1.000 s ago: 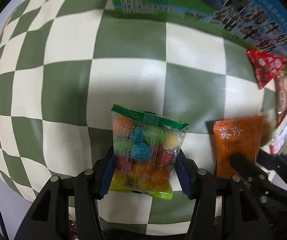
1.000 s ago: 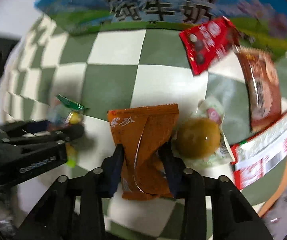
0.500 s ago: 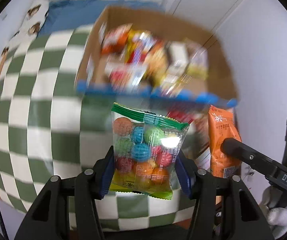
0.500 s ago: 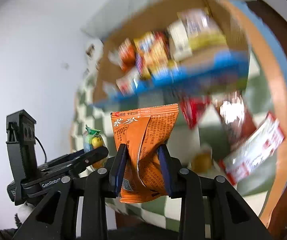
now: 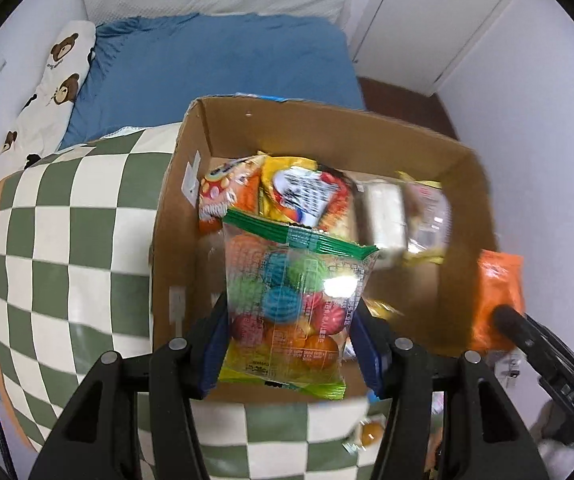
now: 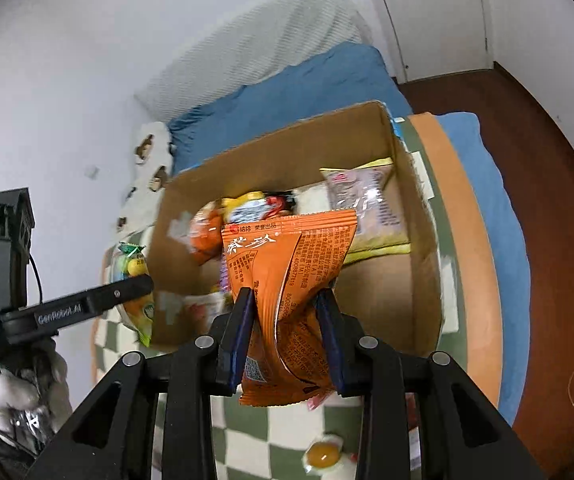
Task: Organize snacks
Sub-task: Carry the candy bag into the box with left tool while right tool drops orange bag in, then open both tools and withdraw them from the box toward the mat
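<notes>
The open cardboard box (image 5: pixel 191 200) holds a heap of snack packets at its far end: an orange one, a yellow one (image 5: pixel 299 196), a pale wrapped block and a pinkish bag (image 6: pixel 367 204); it sits on a green-and-white checked cloth (image 5: pixel 67 240) with a blue bed (image 5: pixel 215 64) and a bear-print pillow (image 5: pixel 55 80) behind; the left gripper (image 5: pixel 289 340) pinches a clear candy bag (image 5: pixel 287 304) above the box's near end; the right gripper (image 6: pixel 287 334) clamps an orange packet (image 6: pixel 287 280) over the box's near wall.
</notes>
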`<move>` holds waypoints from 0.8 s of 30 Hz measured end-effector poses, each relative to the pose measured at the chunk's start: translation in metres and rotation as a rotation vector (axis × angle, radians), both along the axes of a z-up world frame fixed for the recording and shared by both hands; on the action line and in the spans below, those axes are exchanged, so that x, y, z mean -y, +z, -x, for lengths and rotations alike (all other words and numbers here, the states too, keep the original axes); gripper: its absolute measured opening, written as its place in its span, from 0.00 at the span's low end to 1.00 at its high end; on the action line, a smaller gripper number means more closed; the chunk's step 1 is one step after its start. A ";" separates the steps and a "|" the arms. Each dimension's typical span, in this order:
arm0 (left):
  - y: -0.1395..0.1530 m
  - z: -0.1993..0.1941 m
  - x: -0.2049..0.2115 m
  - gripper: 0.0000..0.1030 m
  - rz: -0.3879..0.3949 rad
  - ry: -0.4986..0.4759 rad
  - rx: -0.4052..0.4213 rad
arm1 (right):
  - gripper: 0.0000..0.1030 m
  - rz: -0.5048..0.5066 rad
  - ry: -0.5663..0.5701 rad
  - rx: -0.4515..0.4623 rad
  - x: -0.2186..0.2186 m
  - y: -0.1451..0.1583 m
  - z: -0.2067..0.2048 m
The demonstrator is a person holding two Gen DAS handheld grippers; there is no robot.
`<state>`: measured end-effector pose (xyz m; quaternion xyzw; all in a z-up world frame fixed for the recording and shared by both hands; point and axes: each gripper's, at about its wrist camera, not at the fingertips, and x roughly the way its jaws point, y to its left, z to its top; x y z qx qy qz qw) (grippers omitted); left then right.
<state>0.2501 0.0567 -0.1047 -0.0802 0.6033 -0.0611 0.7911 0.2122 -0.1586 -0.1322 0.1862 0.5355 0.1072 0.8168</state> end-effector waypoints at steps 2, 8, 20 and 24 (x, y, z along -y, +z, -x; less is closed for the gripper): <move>-0.015 -0.013 -0.002 0.51 -0.018 0.013 -0.019 | 0.34 0.009 -0.008 -0.018 0.002 -0.010 -0.009; -0.058 -0.046 -0.009 0.52 -0.073 0.035 -0.113 | 0.37 0.010 0.006 -0.127 0.003 -0.046 -0.027; -0.067 -0.037 0.001 0.89 -0.050 0.018 -0.096 | 0.90 0.151 0.033 -0.195 -0.008 -0.061 -0.034; -0.056 -0.025 0.011 0.89 -0.064 0.005 -0.057 | 0.90 0.201 0.036 -0.183 -0.011 -0.060 -0.032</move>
